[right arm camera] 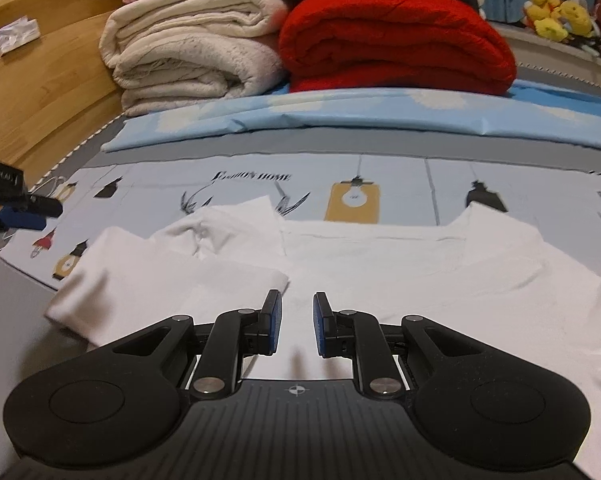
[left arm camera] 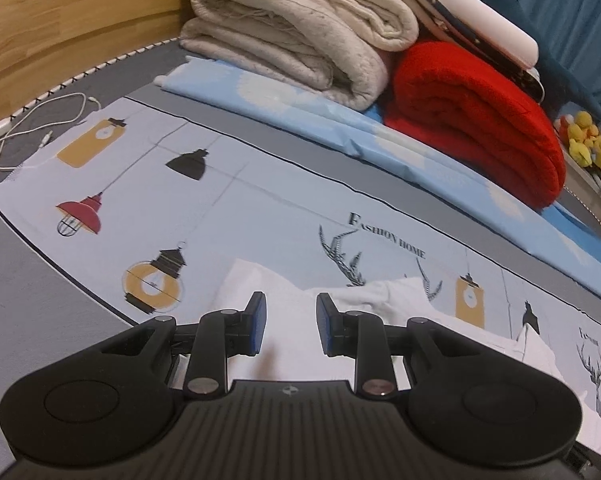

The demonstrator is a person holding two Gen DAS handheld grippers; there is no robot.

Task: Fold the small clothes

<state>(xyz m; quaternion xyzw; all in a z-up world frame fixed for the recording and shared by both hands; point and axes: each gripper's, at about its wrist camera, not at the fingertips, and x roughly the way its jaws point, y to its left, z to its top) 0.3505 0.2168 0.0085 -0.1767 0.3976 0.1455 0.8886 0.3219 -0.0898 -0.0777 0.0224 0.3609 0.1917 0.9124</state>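
Wood headboard at left, behind the bed. Printed sheet with lamps and deer over grey mattress. Folded cream blankets touching red blanket at back, on pale blue cloth. White cable near headboard. Yellow plush toys far right.

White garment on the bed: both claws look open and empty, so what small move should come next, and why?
Probably lower the right claw to pinch the white garment below it. Its left side is already folded in; the right side still lies spread. The left claw is open too.
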